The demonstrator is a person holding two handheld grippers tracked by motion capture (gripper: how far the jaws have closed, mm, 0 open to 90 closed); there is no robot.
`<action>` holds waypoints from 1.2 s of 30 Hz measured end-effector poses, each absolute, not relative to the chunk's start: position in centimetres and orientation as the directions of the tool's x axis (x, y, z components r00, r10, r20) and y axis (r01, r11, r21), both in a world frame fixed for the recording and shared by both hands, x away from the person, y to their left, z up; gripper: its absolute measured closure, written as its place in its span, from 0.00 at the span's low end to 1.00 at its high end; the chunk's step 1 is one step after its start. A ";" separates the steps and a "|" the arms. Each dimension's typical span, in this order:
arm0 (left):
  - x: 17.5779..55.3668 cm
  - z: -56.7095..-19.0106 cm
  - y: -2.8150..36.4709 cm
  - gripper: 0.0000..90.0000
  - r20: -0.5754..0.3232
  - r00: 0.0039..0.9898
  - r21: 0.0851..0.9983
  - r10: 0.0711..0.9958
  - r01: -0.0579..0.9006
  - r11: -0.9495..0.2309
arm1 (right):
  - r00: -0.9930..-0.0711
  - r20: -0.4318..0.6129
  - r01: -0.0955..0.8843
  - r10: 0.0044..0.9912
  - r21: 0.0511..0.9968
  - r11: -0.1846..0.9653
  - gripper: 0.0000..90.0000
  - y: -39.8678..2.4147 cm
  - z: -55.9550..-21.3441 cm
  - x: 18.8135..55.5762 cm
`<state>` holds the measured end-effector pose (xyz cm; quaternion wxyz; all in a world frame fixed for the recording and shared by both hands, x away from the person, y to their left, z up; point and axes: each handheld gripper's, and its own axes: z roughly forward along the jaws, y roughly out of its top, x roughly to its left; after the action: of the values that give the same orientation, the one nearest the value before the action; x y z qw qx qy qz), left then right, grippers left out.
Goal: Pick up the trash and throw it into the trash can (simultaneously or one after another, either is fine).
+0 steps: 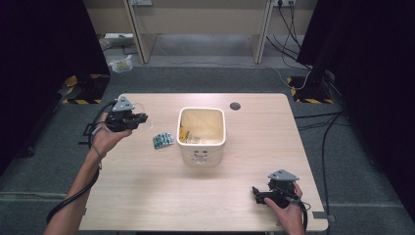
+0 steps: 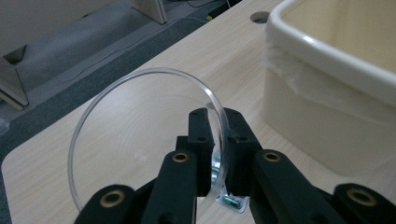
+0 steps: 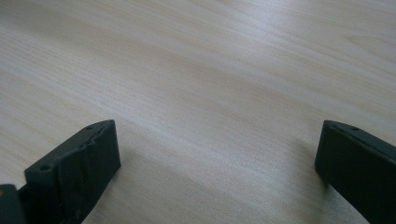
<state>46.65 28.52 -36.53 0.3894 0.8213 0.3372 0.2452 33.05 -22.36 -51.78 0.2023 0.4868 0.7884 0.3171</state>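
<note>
Left gripper (image 2: 215, 154) pinches the clear plastic lid (image 2: 140, 140) by its rim, at nine o'clock of the cream bin (image 1: 201, 134), likely for dropping in; right gripper (image 3: 217, 172) rests spread wide, idle.

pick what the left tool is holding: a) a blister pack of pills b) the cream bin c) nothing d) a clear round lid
d: the left tool is shut on the rim of a clear round lid, lifted beside the cream bin.

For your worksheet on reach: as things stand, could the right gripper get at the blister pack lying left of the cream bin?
Probably not directly: the right gripper stands open at the near right, and the cream bin sits between it and the blister pack; it would have to go around.
</note>
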 end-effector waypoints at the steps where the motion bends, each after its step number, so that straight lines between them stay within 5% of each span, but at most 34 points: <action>1: 46.5 -36.3 28.4 0.92 0.138 0.656 0.807 0.742 0.360 -0.468 | -0.445 -0.011 0.639 0.896 0.697 0.326 0.00 -22.4 -51.8 33.0; 19: 44.1 -29.6 23.4 0.91 0.183 0.735 0.831 0.653 0.239 -0.502 | -0.451 -0.015 0.635 0.893 0.697 0.332 0.01 -22.3 -51.8 33.0; 36: 43.6 -28.7 18.1 0.91 0.182 0.815 0.835 0.550 0.168 -0.524 | -0.453 -0.017 0.633 0.892 0.698 0.335 0.01 -22.3 -51.8 33.0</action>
<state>43.56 18.08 -28.69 0.4392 0.8453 0.2124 0.2179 33.02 -22.31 -51.79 0.2041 0.4818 0.7910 0.3171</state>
